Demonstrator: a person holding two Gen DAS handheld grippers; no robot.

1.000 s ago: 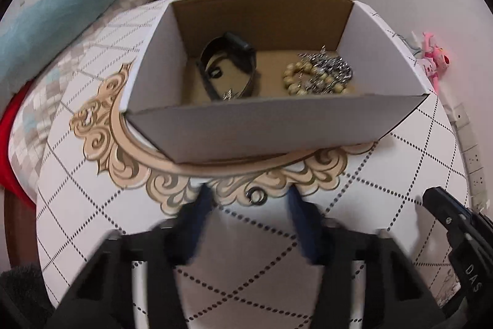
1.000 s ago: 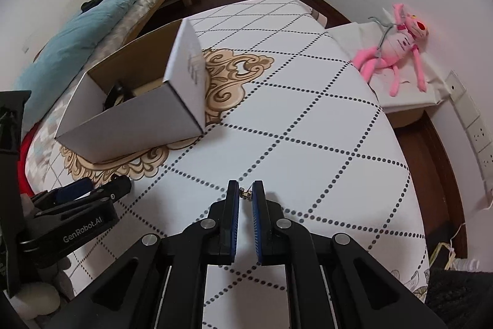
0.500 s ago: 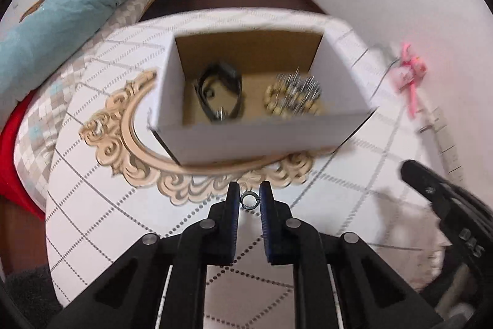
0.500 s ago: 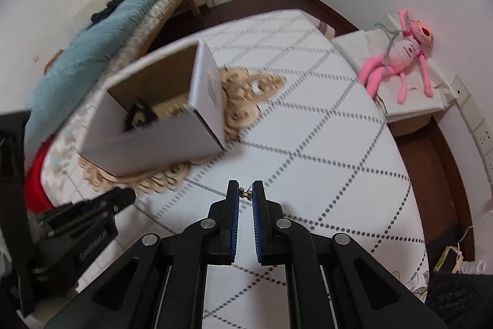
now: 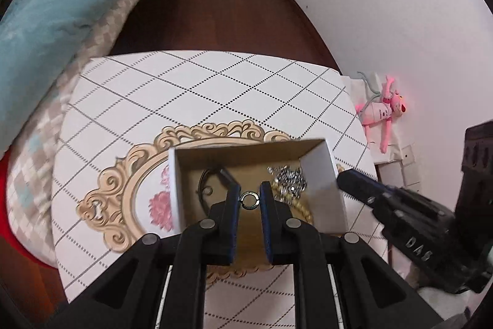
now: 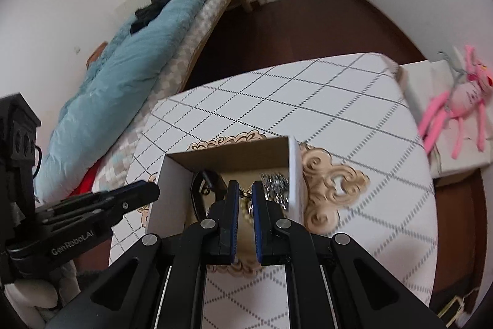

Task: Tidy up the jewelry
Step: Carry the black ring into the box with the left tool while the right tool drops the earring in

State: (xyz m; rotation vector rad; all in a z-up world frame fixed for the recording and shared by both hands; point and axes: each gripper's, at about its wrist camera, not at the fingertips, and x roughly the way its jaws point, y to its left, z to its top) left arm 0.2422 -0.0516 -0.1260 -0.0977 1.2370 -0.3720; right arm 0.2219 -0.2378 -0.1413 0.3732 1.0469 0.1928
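A white-walled, brown-lined cardboard box sits on a white table patterned with dotted black diamonds and tan scrollwork, near a teal blanket and pink plush toy.

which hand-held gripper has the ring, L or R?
Left hand-held gripper: a small metal ring sits pinched between its fingertips over the cardboard box. The right hand-held gripper pinches a smaller gold-toned piece, not a ring.
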